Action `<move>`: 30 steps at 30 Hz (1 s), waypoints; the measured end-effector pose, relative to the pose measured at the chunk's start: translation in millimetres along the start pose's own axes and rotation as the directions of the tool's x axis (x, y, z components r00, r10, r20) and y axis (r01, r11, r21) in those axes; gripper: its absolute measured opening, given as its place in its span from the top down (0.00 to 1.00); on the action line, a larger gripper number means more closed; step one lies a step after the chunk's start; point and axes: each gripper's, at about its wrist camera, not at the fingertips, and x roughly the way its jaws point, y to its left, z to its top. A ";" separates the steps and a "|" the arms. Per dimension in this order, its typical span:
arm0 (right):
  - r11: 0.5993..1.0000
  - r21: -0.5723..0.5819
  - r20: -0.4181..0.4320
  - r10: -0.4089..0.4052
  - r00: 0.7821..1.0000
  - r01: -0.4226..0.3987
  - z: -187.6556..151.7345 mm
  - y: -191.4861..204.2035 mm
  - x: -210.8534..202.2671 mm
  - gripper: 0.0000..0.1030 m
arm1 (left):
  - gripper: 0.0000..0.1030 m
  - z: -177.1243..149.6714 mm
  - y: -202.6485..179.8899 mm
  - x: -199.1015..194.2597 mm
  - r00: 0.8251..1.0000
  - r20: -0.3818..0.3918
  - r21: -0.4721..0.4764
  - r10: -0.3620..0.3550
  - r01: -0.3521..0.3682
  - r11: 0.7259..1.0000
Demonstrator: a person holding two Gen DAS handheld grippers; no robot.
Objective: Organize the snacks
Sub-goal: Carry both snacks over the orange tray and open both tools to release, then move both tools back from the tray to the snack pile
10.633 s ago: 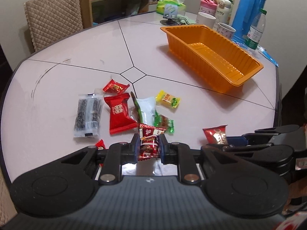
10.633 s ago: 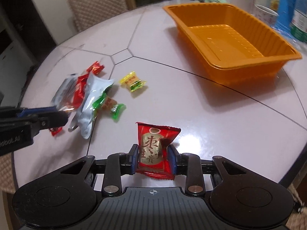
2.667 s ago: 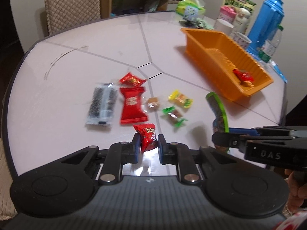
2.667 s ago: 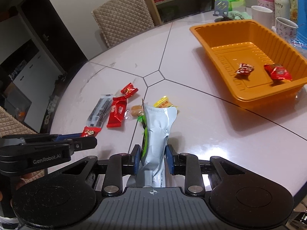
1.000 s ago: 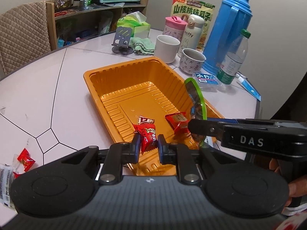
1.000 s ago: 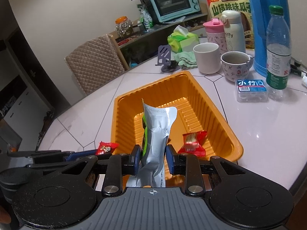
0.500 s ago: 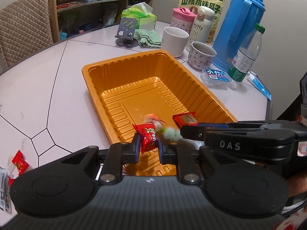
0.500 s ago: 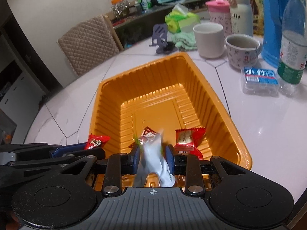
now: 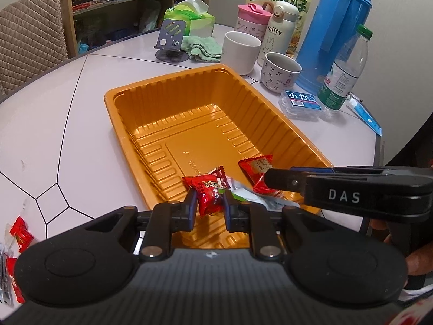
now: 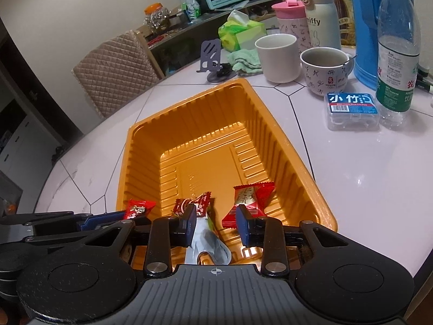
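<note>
An orange tray (image 9: 127,135) (image 10: 273,135) stands on the white table. My left gripper (image 9: 208,203) is shut on a small red candy (image 9: 207,193) over the tray's near end; the candy also shows in the right wrist view (image 10: 139,208). My right gripper (image 10: 216,223) is open above the tray's near end. A silver and green packet (image 10: 208,243) (image 9: 251,196) lies in the tray below its fingers. A dark red candy (image 10: 192,204) and a red packet (image 10: 250,201) (image 9: 257,170) also lie in the tray.
Behind the tray stand a white mug (image 9: 240,51), a patterned cup (image 9: 278,74), a blue thermos (image 9: 335,32), a water bottle (image 10: 397,51), a small clear box (image 10: 351,111), a phone stand (image 9: 170,43) and a green cloth. More red snacks (image 9: 20,234) lie at the left.
My right gripper has opened and let go of the silver and green packet, which now lies in the tray. My left gripper still holds its red candy over the tray.
</note>
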 end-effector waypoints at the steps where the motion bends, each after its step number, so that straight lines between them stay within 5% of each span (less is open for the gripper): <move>1: 1.000 0.000 0.001 -0.001 1.000 0.001 0.0 0.0 -0.7 0.68 | 0.78 0.4 -0.6 0.2 1.000 -0.001 0.001 0.001 -0.001 1.000; 7: 1.000 0.002 0.008 -0.008 1.000 0.008 0.3 -1.1 -4.6 0.61 | 0.61 3.1 -3.2 -2.0 1.000 0.015 0.000 0.004 -0.004 1.000; 30: 1.000 -0.002 0.046 -0.022 0.999 0.023 -6.2 0.7 -24.4 0.49 | 0.60 -3.4 -1.9 -25.8 0.999 0.047 -0.021 0.018 -0.017 1.000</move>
